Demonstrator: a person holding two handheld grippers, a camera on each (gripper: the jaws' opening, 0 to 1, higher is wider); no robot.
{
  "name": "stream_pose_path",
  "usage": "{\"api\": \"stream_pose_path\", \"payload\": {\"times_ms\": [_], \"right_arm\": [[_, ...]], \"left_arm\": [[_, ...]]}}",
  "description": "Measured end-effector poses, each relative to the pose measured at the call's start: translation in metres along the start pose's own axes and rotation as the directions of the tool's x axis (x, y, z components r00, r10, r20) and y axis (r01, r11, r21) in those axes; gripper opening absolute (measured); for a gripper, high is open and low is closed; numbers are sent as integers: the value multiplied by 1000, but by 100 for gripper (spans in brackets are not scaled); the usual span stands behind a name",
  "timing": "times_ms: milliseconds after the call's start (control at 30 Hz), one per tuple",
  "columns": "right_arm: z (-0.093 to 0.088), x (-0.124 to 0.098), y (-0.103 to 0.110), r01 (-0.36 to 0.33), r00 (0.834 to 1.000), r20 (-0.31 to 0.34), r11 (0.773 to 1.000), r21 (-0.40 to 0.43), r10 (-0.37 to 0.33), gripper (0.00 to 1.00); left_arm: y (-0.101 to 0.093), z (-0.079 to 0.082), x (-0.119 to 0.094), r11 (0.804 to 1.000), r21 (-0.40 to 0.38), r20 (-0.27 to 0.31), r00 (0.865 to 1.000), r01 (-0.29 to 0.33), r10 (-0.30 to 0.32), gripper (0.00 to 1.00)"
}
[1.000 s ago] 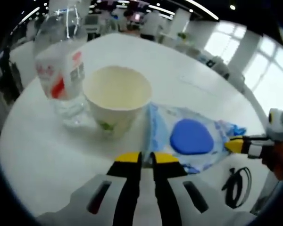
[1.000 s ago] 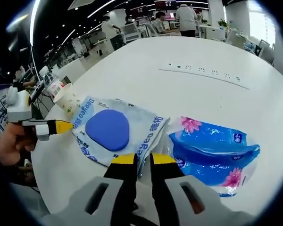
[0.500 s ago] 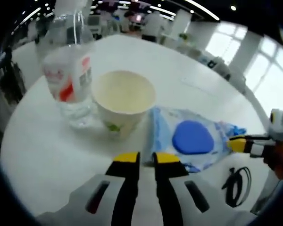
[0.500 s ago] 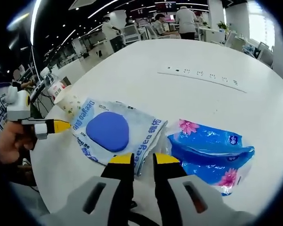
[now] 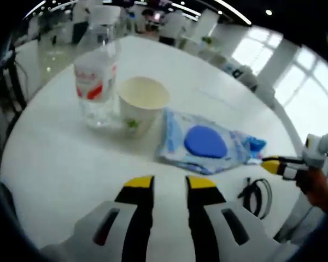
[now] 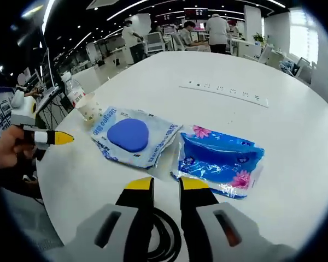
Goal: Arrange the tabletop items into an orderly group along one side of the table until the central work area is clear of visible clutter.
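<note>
The wipes pack (image 6: 132,136) with its blue lid lies on the white surface (image 6: 273,125), a blue tissue packet (image 6: 218,160) just right of it, a paper cup (image 5: 140,103) and water bottle (image 5: 98,73) to its left. Nearer, the left tool (image 5: 170,183) and right tool (image 6: 166,183) hover with jaws slightly apart, empty. A black cable (image 5: 256,192) lies near the surface's edge.

Bottle (image 5: 98,76) cap blurred; black cable (image 6: 164,240) partly behind claw.
</note>
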State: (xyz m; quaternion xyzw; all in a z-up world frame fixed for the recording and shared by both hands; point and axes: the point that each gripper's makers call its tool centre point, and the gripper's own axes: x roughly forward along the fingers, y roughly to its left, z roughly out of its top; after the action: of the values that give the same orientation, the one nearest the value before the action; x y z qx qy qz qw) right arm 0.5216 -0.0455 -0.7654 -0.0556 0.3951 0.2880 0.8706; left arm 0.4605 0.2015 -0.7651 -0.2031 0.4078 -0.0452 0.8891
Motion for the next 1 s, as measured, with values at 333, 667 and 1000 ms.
{"api": "stream_pose_path", "payload": {"times_ms": [333,667,1000], "right_arm": [[-26,-27,-33,61,998,-15,998,24,-61,22],[-61,-53,-61,149,989,-32,980,132,-146,26],[-71,-63,-57,146,989,-25,974,176,-144,31]], "left_arm": [[-6,-49,-31,998,-20,-91,994,52,-54,26],[-16,-84,-64,995,-27,-135,986,99,-102,30],[-17,-107,-80,990,64,-182,977,127,-114,42]]}}
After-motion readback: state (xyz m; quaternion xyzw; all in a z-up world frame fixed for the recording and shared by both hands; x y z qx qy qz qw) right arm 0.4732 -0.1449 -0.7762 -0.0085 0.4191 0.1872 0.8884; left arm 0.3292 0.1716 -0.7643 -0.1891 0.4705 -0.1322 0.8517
